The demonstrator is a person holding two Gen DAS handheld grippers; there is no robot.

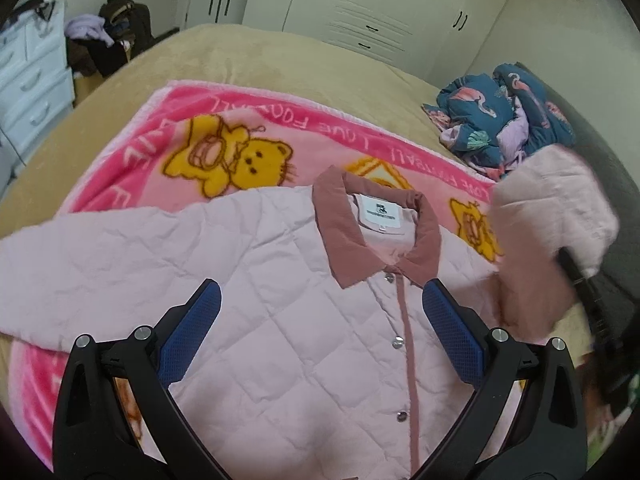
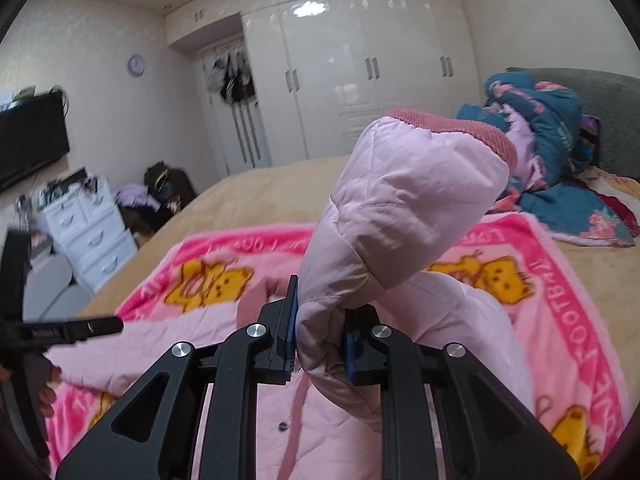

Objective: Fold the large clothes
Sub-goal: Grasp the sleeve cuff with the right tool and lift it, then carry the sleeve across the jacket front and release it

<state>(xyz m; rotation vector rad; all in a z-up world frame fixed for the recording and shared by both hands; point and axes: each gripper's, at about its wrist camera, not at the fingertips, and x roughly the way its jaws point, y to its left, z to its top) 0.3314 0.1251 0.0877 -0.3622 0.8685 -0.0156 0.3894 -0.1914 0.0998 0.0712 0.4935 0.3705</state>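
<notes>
A pale pink quilted jacket (image 1: 280, 312) with a darker pink collar (image 1: 344, 216) lies front up and snapped shut on a pink bear blanket (image 1: 192, 136). My left gripper (image 1: 320, 304) is open and empty, hovering over the jacket's chest below the collar. My right gripper (image 2: 320, 332) is shut on the jacket's sleeve (image 2: 400, 208) and holds it lifted, cuff (image 2: 452, 128) up. The raised sleeve shows blurred in the left wrist view (image 1: 544, 232). The other sleeve (image 1: 60, 264) lies flat to the left.
The blanket lies on a tan bed (image 1: 280, 64). A crumpled blue floral quilt (image 1: 504, 120) sits near the grey headboard (image 2: 616, 128). White drawers (image 2: 92, 232), a pile of bags and clothes (image 2: 160, 192), a TV (image 2: 32, 136) and white wardrobes (image 2: 360, 72) stand beyond the bed.
</notes>
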